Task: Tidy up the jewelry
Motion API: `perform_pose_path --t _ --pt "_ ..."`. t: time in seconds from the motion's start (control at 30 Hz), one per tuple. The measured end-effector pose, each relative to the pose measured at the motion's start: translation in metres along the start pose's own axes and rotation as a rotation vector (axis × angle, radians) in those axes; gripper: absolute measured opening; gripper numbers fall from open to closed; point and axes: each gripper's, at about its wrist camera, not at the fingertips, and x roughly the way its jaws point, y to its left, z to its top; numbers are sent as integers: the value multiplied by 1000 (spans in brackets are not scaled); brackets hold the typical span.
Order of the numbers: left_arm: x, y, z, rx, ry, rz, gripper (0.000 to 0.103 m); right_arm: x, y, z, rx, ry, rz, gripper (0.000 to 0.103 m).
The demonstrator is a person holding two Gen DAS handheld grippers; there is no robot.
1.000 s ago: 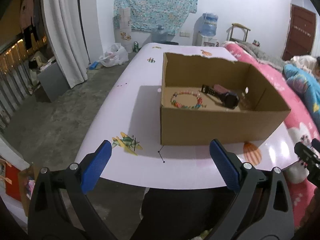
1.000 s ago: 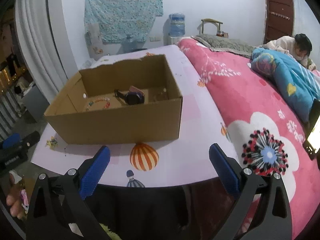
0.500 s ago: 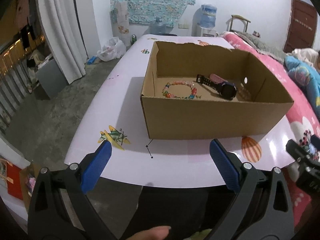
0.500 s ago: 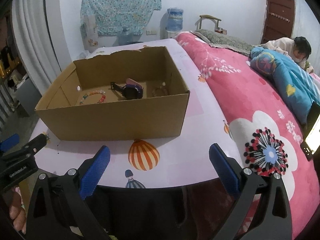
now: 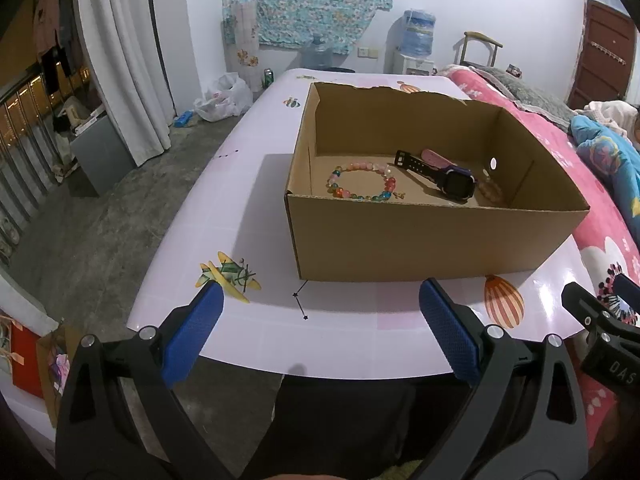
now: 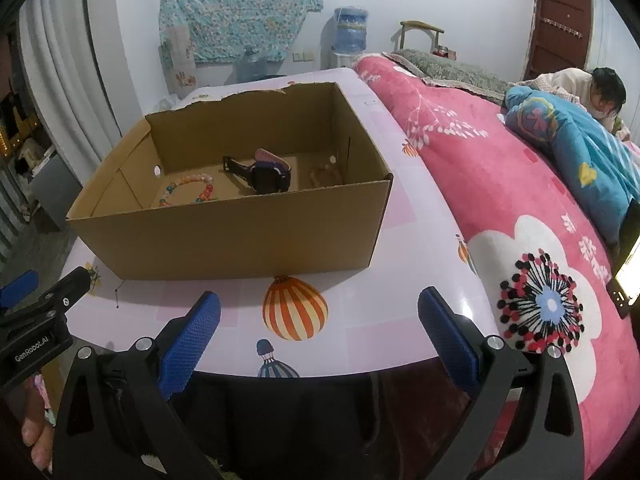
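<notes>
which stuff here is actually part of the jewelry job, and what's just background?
Belongs to the job:
- cardboard box
- beaded bracelet inside it
- watch inside it
- pale bracelet in the box's right corner
- left gripper and right gripper, both open and empty

Just lying about:
- water dispenser
- white plastic bag on the floor
- green can
- pink blanket

- The cardboard box (image 5: 432, 246) stands on the table (image 5: 248, 208), near its front edge.
- In the box, the beaded bracelet (image 5: 362, 182) lies to the left, the smartwatch (image 5: 444, 176) just right of it.
- A second bracelet (image 6: 326, 172) lies by the box's right wall.
- The bed (image 6: 500, 184) runs along the table's right side.
- The water dispenser (image 5: 416, 46) stands behind the table, at the wall.
</notes>
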Motion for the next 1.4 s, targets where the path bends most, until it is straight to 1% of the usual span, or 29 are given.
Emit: perform_pose_path --t 0.8,1.4 --pt "4 -4 -3 35 27 -30 95 4 -3 1 5 5 8 96" --pt "2 -6 1 42 17 -33 95 4 -2 -2 11 14 31 96"
